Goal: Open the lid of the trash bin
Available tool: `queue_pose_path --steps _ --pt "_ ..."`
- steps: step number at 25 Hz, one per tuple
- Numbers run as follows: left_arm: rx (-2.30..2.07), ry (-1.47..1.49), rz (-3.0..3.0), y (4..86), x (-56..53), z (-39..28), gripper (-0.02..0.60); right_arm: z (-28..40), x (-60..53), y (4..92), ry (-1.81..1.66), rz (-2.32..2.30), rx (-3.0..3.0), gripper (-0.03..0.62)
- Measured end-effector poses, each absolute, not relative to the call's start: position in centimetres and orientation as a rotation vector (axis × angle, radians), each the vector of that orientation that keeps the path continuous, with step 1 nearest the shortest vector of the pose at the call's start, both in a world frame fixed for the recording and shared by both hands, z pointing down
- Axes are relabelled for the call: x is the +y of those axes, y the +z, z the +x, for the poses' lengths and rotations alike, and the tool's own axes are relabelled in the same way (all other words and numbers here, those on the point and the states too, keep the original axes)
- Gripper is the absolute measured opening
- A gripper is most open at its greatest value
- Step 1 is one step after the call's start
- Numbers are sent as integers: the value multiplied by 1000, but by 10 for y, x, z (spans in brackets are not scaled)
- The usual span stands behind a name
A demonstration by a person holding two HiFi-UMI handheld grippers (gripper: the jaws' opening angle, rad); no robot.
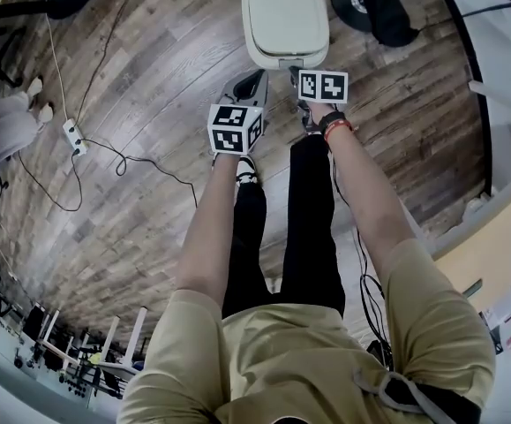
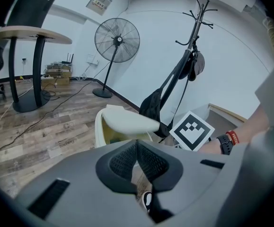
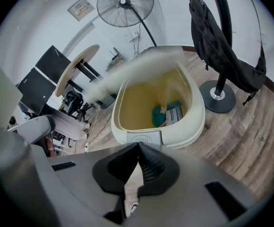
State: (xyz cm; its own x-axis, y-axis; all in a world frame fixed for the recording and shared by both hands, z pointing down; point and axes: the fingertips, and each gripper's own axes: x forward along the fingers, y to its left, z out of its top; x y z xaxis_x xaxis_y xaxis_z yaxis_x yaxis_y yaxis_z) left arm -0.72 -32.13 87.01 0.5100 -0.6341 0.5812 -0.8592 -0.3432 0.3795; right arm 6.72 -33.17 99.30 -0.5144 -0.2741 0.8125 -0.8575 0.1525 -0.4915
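Note:
The cream trash bin [image 1: 284, 16] stands on the wood floor just beyond both grippers. In the left gripper view its lid [image 2: 129, 119] is lifted clear of the bin body [image 2: 99, 131]. In the right gripper view the lid [image 3: 141, 63] is a blurred streak over the open bin rim [image 3: 196, 110], and teal and white rubbish [image 3: 167, 113] lies inside. The push button [image 3: 139, 138] sits on the front wall, right ahead of my right gripper [image 3: 137, 148], which is shut and holds nothing. My left gripper [image 2: 137, 143] is also shut and holds nothing. Both the left gripper [image 1: 253, 82] and the right gripper [image 1: 297, 76] hover at the bin's near edge.
A standing fan [image 2: 117, 40] and a coat rack with a black bag [image 2: 193, 56] stand behind the bin. A round table [image 2: 30, 34] is to the left. A power strip with cables [image 1: 75, 137] lies on the floor at left. My own legs and shoes are below the grippers.

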Motion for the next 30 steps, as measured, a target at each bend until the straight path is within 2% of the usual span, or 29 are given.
queue_pose_path --steps 19,30 --pt "-1240 469 2048 864 -313 -7 23 73 -332 981 1315 1026 -1868 17" --pt "-1226 483 2039 776 -293 -12 23 104 -304 871 1408 1160 -1867 17"
